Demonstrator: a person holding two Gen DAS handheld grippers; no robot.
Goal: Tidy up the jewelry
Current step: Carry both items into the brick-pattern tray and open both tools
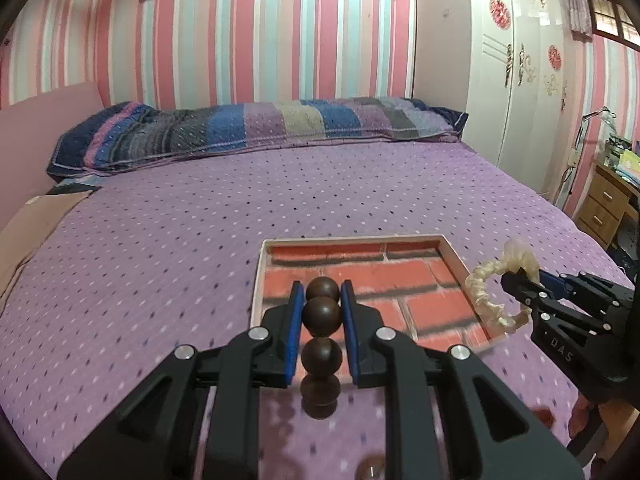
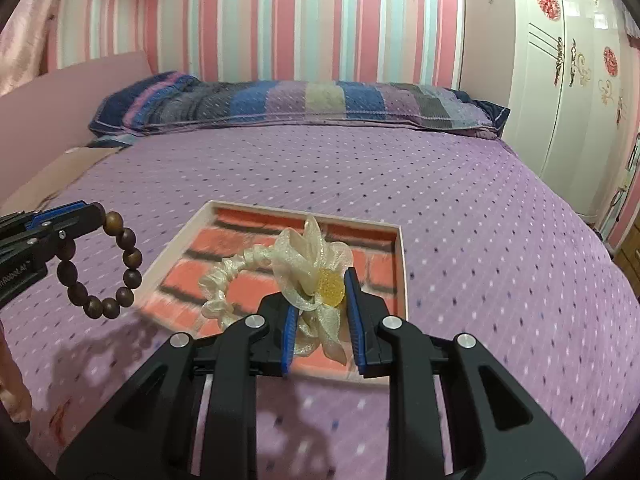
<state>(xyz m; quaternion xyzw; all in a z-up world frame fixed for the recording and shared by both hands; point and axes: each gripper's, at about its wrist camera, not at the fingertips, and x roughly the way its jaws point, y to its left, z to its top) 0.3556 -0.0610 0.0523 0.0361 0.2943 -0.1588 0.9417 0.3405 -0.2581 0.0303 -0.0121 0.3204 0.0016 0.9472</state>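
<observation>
My left gripper (image 1: 321,294) is shut on a brown wooden bead bracelet (image 1: 321,314), held in the air at the near left edge of a shallow box (image 1: 454,258) with a red brick-pattern floor. In the right wrist view the bracelet (image 2: 132,258) hangs from the left gripper (image 2: 94,214) left of the box (image 2: 402,264). My right gripper (image 2: 322,292) is shut on a cream organza scrunchie with a yellow centre (image 2: 316,270), held over the box's near part. In the left wrist view the scrunchie (image 1: 486,296) hangs at the right gripper (image 1: 516,278) by the box's right wall.
The box lies on a purple dotted bedspread (image 1: 200,220). A striped pillow (image 1: 260,128) lies along the far side by the striped wall. A white wardrobe (image 1: 516,80) and a wooden desk (image 1: 608,204) stand to the right of the bed.
</observation>
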